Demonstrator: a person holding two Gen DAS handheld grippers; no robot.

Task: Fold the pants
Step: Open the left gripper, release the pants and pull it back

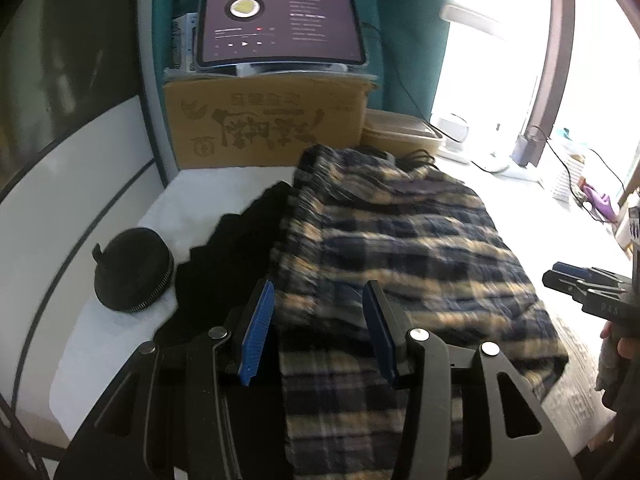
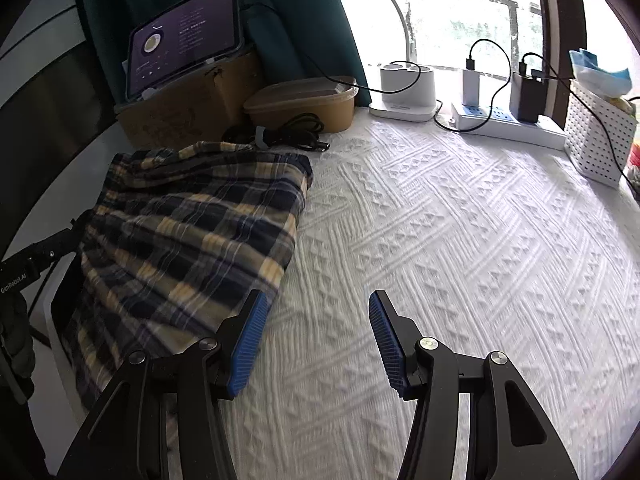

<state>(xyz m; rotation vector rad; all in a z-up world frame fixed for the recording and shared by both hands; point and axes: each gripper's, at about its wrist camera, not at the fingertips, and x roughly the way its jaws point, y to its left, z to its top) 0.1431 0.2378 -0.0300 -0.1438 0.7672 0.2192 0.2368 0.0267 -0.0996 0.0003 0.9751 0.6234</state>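
Note:
The plaid pants (image 1: 400, 240), navy and tan, lie folded in a thick pile on the white textured bedspread (image 2: 460, 220). They also show in the right wrist view (image 2: 188, 232) at the left. My left gripper (image 1: 318, 300) is open, its blue pads on either side of the pants' near edge, just above the cloth. My right gripper (image 2: 318, 308) is open and empty over bare bedspread, to the right of the pants. It also shows in the left wrist view (image 1: 576, 280) at the right edge.
A black garment (image 1: 224, 260) and a round black zip case (image 1: 132, 272) lie left of the pants. A cardboard box (image 1: 264, 120) with a tablet (image 1: 280, 24), a lidded tub (image 2: 300, 100), a black cable (image 2: 288, 132), a power strip (image 2: 508, 120) and a white basket (image 2: 600, 136) line the back.

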